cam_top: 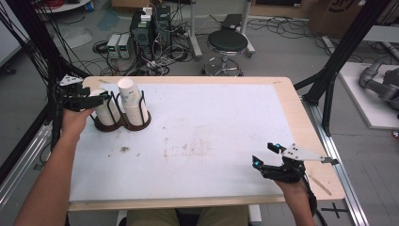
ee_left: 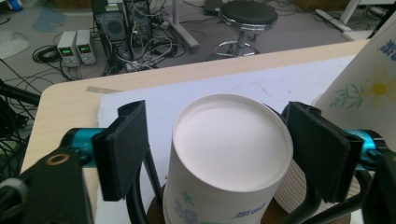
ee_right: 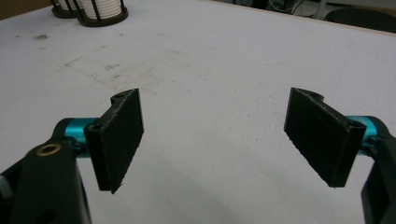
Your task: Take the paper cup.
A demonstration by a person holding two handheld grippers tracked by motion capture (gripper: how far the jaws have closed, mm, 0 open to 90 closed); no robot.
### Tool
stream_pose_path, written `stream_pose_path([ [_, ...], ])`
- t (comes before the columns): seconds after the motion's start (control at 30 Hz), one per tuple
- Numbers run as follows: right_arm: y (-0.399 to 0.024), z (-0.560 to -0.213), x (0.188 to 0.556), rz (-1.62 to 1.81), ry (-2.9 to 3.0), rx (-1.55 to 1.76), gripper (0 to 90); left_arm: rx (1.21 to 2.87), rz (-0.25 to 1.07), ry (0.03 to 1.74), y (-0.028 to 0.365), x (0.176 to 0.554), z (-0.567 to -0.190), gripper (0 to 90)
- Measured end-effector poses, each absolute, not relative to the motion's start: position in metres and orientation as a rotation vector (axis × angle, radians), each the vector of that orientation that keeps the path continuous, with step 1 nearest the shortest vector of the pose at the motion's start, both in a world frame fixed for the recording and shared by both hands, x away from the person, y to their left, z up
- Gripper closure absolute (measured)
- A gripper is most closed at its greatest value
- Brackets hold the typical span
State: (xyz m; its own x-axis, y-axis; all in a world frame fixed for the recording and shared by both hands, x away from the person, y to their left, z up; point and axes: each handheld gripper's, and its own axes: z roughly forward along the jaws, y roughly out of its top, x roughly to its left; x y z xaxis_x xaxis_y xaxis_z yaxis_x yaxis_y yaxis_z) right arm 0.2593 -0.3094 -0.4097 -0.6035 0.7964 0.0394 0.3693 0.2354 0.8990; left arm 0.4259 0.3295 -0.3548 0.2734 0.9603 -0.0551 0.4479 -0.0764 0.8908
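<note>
Your left gripper (ee_left: 215,154) brackets the upturned paper cup (ee_left: 231,154) in the black wire holder (cam_top: 121,123) at the table's far left, jaws not visibly pressing in its own view; the high view adds your right gripper (cam_top: 266,154), open over bare tabletop (cam_top: 211,132).

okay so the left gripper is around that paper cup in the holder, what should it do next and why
Probably close the left gripper a little more: the upside-down paper cup sits between its fingers, with a gap showing on one side, so the grip looks unfinished.
</note>
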Motion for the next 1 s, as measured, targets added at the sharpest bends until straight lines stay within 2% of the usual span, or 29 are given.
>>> stream_pose_path([
  [0.17,-0.310,-0.410,0.259,1.333,2.083,1.071,20.4,1.673,0.737,1.291,0.328,0.425,-0.354,35.4],
  [0.57,-0.310,-0.410,0.259,1.331,2.084,1.072,20.4,1.643,0.764,1.249,0.330,0.419,-0.343,36.7],
  [1.0,-0.308,-0.409,0.259,1.335,2.090,1.065,20.4,1.497,0.858,1.150,0.334,0.396,-0.292,37.2],
])
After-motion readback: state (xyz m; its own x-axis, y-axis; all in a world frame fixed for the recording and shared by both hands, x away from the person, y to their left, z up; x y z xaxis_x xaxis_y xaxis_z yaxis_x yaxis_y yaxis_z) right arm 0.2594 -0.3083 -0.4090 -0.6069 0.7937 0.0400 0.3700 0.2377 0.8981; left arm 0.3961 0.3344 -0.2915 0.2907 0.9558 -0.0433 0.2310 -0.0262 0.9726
